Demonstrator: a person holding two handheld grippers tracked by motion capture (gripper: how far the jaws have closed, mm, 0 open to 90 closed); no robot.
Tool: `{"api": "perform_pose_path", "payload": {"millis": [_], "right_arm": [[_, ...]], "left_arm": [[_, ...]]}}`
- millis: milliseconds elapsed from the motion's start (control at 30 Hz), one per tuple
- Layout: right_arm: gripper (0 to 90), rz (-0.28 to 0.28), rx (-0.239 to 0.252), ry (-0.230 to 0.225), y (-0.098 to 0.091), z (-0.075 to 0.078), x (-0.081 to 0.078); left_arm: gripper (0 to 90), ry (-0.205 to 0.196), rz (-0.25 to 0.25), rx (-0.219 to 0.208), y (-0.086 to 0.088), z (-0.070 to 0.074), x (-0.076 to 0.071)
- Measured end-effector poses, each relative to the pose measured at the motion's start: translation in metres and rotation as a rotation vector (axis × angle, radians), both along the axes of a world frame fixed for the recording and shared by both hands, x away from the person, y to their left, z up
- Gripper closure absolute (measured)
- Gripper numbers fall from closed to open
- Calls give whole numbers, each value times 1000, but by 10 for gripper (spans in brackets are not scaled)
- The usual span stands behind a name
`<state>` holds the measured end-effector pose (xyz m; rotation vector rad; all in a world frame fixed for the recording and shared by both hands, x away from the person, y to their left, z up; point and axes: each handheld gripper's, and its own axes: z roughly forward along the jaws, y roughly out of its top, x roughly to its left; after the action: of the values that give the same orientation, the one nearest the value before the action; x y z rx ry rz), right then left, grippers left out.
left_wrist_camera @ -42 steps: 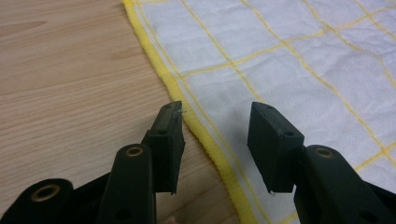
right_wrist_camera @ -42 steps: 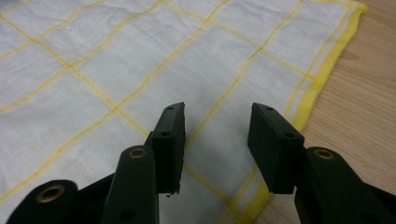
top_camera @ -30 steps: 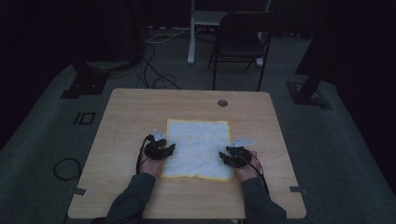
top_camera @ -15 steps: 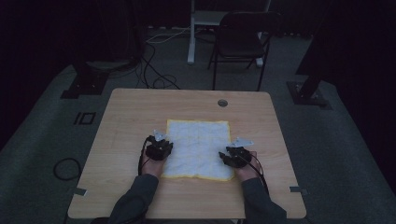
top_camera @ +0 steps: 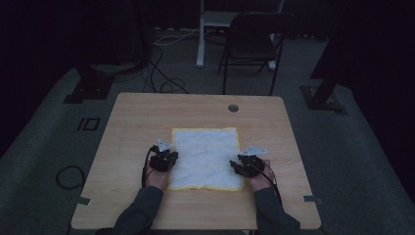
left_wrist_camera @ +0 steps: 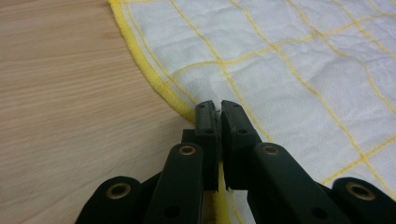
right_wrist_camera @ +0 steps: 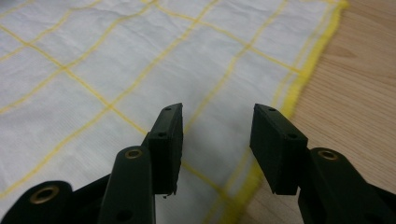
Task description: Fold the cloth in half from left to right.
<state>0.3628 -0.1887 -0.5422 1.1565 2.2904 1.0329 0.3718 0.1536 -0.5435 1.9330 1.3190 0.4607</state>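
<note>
A white quilted cloth [top_camera: 205, 156] with yellow grid lines and a yellow hem lies flat on the wooden table [top_camera: 147, 117]. My left gripper [top_camera: 172, 157] sits at the cloth's left edge. In the left gripper view its jaws [left_wrist_camera: 218, 105] are pressed together on the yellow hem of the cloth [left_wrist_camera: 303, 70]. My right gripper [top_camera: 235, 166] is at the cloth's right edge. In the right gripper view it [right_wrist_camera: 217, 114] stands open just above the cloth [right_wrist_camera: 93, 60], beside the yellow hem, with nothing between its fingers.
A round cable hole [top_camera: 233, 107] is in the table's far side. Beyond the table stand a dark chair [top_camera: 254, 44] and a white post [top_camera: 200, 34], with cables on the floor. Bare wood surrounds the cloth on all sides.
Both hands have drawn back slightly toward the table's near edge. The cloth lies as before.
</note>
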Motion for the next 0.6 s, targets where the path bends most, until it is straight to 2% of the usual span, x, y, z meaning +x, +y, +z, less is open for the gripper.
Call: {"api": "perform_pose_path", "payload": {"millis": [233, 433, 600], "right_arm": [[540, -7, 1, 1, -2, 0, 1], [537, -5, 4, -1, -1, 0, 0], [535, 0, 2, 1, -2, 0, 0]], "left_arm": [[868, 6, 2, 8, 15, 1, -2], [871, 9, 0, 19, 20, 2, -1], [874, 15, 22, 22, 27, 3, 2]]}}
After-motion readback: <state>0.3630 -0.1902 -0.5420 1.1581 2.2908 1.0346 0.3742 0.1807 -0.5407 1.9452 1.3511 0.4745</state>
